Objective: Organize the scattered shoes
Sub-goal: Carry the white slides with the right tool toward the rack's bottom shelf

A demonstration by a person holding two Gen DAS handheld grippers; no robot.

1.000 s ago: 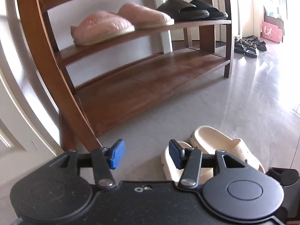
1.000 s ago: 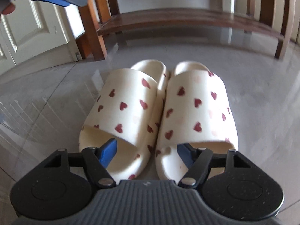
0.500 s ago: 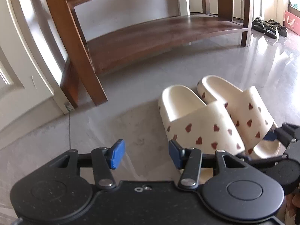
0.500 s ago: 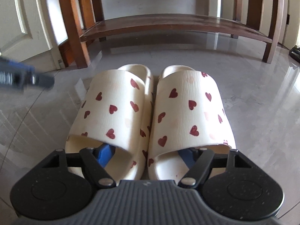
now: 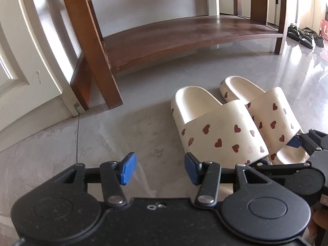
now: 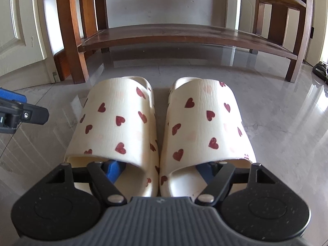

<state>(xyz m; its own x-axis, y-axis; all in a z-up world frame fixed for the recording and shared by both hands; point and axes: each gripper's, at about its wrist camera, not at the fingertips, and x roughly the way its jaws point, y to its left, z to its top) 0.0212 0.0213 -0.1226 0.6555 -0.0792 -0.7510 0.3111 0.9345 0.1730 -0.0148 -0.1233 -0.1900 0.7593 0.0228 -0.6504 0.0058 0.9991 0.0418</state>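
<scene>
your right gripper (image 6: 158, 169) stands wide, one finger inside each heart slipper (image 6: 116, 127), unsqueezed; your left gripper (image 5: 157, 169) hangs half-open, empty. the pair sits on the floor (image 6: 287, 123); the rack's bottom shelf (image 6: 184, 34) awaits.

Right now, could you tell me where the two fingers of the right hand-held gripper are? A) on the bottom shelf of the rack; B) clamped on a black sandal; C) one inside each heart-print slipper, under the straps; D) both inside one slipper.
C: in the right wrist view the right hand-held gripper has one blue pad under the strap of the left slipper and the other under that of the right slipper.
</scene>
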